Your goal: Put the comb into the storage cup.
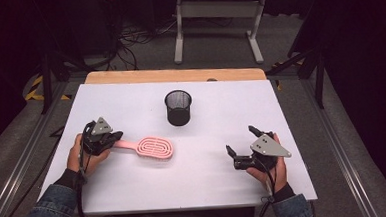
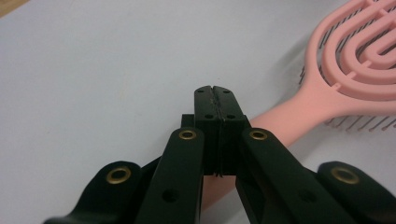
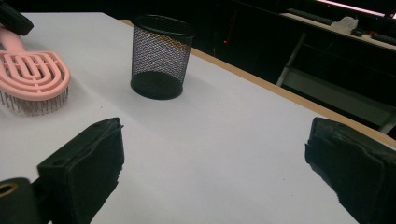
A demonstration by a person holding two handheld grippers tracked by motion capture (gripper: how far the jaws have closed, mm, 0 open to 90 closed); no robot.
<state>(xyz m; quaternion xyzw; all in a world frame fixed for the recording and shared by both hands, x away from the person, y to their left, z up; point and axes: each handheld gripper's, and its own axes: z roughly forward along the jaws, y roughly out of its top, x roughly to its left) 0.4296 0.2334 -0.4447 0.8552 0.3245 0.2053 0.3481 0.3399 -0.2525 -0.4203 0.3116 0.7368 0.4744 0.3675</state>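
Observation:
A pink hairbrush (image 1: 155,147) lies flat on the white table (image 1: 231,106), bristles down, its handle pointing left. My left gripper (image 1: 117,138) sits at the handle's end. In the left gripper view its jaws (image 2: 213,89) are pressed together with no gap, and the brush handle (image 2: 280,121) runs diagonally underneath them; I cannot tell whether they touch it. My right gripper (image 1: 240,139) rests at the table's right front, open wide, with only bare table between its pads (image 3: 88,154). A black mesh cup (image 1: 178,107) stands upright behind the brush.
The mesh cup (image 3: 161,56) stands ahead of the right gripper, with the brush head (image 3: 32,70) at the far left of that view. A wooden strip (image 1: 174,75) edges the table's far side. A white metal frame (image 1: 216,17) stands on the floor beyond.

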